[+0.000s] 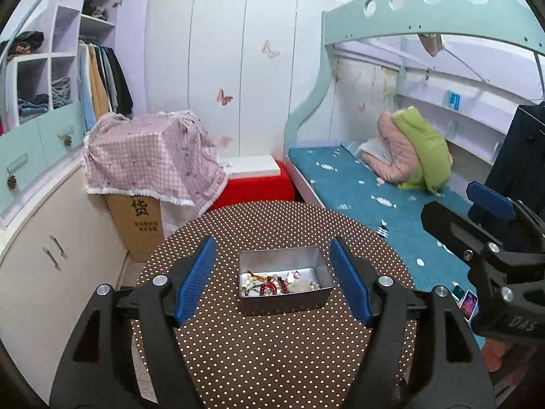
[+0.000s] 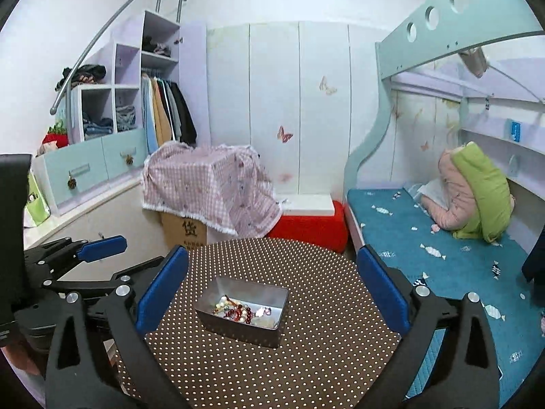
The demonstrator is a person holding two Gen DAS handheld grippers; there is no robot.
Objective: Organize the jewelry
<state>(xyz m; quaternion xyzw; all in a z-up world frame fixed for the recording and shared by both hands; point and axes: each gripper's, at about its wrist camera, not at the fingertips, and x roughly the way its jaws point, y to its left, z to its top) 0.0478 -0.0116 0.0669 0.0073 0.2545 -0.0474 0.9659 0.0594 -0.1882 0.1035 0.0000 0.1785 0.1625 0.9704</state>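
Both the left gripper (image 1: 272,281) and the right gripper (image 2: 272,291) have matte black angular arms with triangular cut-outs and round silver screws at the joints. Their fingers (image 1: 196,281) carry ribbed blue pads. White lettering reading "DAS" marks the right gripper's black body.

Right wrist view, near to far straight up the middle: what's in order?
Polka-dot table → metal tin holding beaded jewelry → red ottoman → white wardrobe doors with a butterfly sticker. Both grippers' jaws stand open, empty.
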